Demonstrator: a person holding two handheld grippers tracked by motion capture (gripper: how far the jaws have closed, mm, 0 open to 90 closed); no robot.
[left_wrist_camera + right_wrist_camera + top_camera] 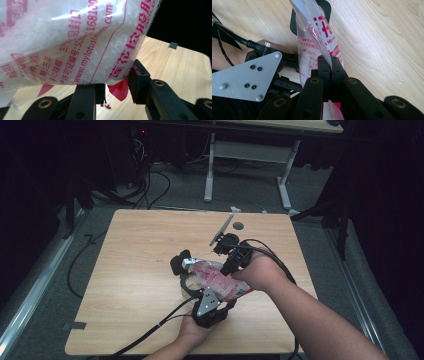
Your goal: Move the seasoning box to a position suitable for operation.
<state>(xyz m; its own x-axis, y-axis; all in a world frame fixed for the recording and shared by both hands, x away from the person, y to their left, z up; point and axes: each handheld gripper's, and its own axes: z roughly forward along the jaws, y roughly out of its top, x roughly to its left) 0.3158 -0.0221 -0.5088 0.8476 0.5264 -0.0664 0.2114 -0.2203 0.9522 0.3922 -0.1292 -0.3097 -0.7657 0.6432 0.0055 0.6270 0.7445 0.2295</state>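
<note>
Both tongs on one clear plastic bag (216, 279) with red print and white granular contents; bag held just above the wooden table (130, 270), lying roughly level between the two hands

Right gripper (331, 65): jaws pressed together on a thin flat edge of the bag, film pinched between the pads. From the pinch the bag runs away ahead of the jaws, its far end in front of a black rounded pad. In the high view the right gripper (231, 268) sits at the bag's right end, hand behind it

Left gripper (116, 83): jaws partly spread, bag body bulging above and between them. Right pad touches the bag's lower corner; whether both pads press on it, cannot tell. In the high view the left gripper (192, 277) comes at the bag from the near side, its grey three-cornered plate (207, 301) just beneath the bag's near edge

Red crumbs on the table between the left jaws
</note>
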